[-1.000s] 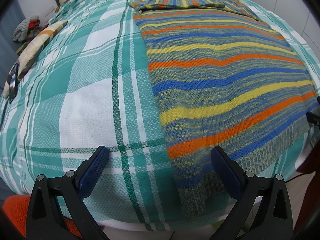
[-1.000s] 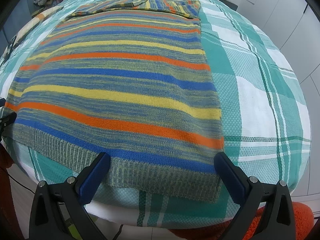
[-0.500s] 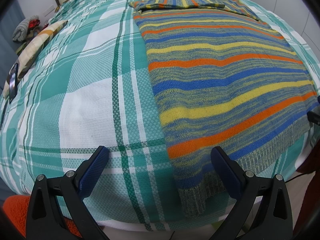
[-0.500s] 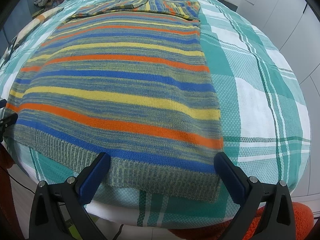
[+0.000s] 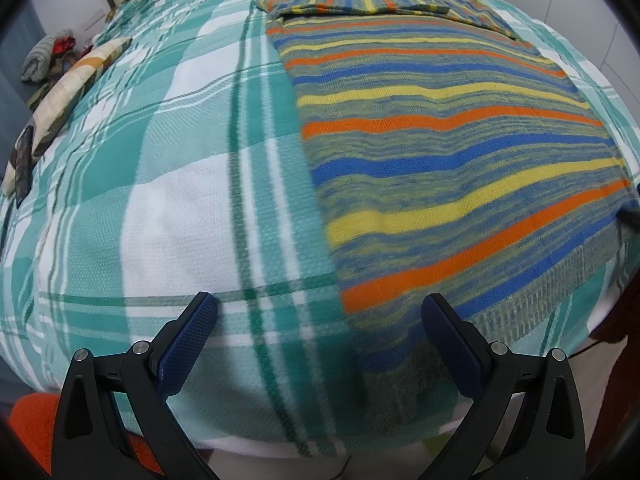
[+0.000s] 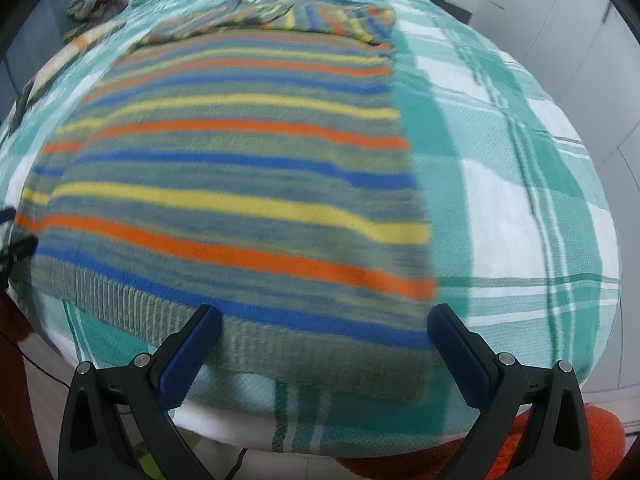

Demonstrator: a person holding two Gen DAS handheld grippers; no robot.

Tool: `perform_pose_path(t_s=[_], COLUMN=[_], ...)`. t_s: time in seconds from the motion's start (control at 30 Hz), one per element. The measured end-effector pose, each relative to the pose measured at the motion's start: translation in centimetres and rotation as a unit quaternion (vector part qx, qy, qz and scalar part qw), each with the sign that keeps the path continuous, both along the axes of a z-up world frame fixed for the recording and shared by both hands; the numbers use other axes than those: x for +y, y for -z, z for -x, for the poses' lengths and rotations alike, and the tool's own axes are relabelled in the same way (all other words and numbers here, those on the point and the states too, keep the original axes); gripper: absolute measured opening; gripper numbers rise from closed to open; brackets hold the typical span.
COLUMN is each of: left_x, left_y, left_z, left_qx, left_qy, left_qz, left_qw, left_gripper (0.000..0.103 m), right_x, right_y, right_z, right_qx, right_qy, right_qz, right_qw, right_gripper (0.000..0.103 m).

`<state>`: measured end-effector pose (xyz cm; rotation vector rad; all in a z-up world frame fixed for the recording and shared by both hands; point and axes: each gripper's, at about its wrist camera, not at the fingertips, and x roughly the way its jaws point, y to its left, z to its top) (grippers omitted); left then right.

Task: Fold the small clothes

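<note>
A striped knit sweater (image 5: 440, 152) in blue, yellow, orange and grey-green lies flat on a teal and white plaid bedspread (image 5: 168, 168), sleeves folded across its far end. Its ribbed hem (image 6: 288, 352) hangs near the bed's front edge. My left gripper (image 5: 320, 316) is open, hovering over the sweater's left bottom corner, one pad on the bedspread side and one over the hem. My right gripper (image 6: 326, 328) is open just above the hem near the right bottom corner. Nothing sits between either pair of fingers.
A patterned pillow (image 5: 68, 88) and a heap of clothes (image 5: 44, 56) lie at the far left of the bed. White cupboard doors (image 6: 580, 40) stand to the right. Something orange (image 6: 592, 436) shows below the bed's front edge.
Both grippers have moved forward toward the sweater's hem; the views are now motion-blurred. The sweater has not moved and both grippers stay open.
</note>
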<state>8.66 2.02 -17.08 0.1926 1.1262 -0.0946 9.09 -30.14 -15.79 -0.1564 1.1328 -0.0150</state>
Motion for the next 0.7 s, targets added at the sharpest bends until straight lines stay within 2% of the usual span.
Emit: perform_pose_path(t_s=[0.07, 0.13, 0.23, 0.33, 0.4, 0.47, 0.5, 0.53, 0.57, 0.6, 0.63, 0.67, 0.7], left_x=[0.9, 2.0, 2.9, 2.3, 1.4, 0.4, -0.3, -0.9, -1.5, -2.0, -2.3, -2.6, -2.7], left_y=[-0.5, -1.1, -2.2, -2.2, -1.3, -0.4, -0.1, -0.1, -0.2, -0.4, -0.5, -0.6, -0.7], left_z=[0.2, 0.6, 1.6, 2.3, 2.3, 2.3, 2.3, 2.4, 2.5, 2.6, 2.7, 2.7, 2.4], left_qx=[-0.004, -0.005, -0.010, 0.006, 0.028, 0.050, 0.054, 0.050, 0.046, 0.046, 0.047, 0.048, 0.052], left_qy=[-0.017, -0.034, -0.040, -0.019, -0.005, 0.007, 0.015, 0.023, 0.033, 0.044, 0.051, 0.056, 0.059], left_qz=[-0.003, 0.011, 0.050, 0.103, 0.125, 0.133, 0.127, 0.117, 0.110, 0.108, 0.107, 0.104, 0.105], left_qw=[0.9998, 0.9993, 0.9979, 0.9945, 0.9917, 0.9899, 0.9903, 0.9916, 0.9923, 0.9922, 0.9919, 0.9918, 0.9913], left_gripper=[0.102, 0.102, 0.101, 0.100, 0.096, 0.074, 0.073, 0.072, 0.063, 0.044, 0.029, 0.006, 0.005], right_x=[-1.6, -4.1, -7.1, -8.8, -8.9, -8.9, -8.8, -8.5, -8.1, -7.7, -7.2, -6.9, -6.8], right_y=[-1.8, -4.0, -5.6, -4.9, -3.6, -1.9, -1.3, -0.7, -0.1, 0.4, 0.8, 1.2, 1.3], right_z=[0.0, 0.1, -0.1, -0.8, -0.9, -1.0, -1.2, -1.4, -1.7, -1.9, -2.0, -1.9, -2.0], right_qx=[-0.030, -0.063, -0.067, -0.007, 0.037, 0.079, 0.090, 0.101, 0.112, 0.123, 0.136, 0.145, 0.149], right_qy=[0.028, 0.071, 0.108, 0.103, 0.092, 0.085, 0.081, 0.074, 0.064, 0.053, 0.040, 0.030, 0.026], right_qz=[-0.018, -0.054, -0.093, -0.165, -0.208, -0.211, -0.205, -0.203, -0.209, -0.219, -0.224, -0.220, -0.216], right_qw=[0.999, 0.994, 0.988, 0.981, 0.973, 0.971, 0.971, 0.971, 0.969, 0.967, 0.964, 0.964, 0.965], right_gripper=[0.102, 0.102, 0.102, 0.101, 0.098, 0.092, 0.089, 0.082, 0.076, 0.060, 0.034, 0.022, 0.006])
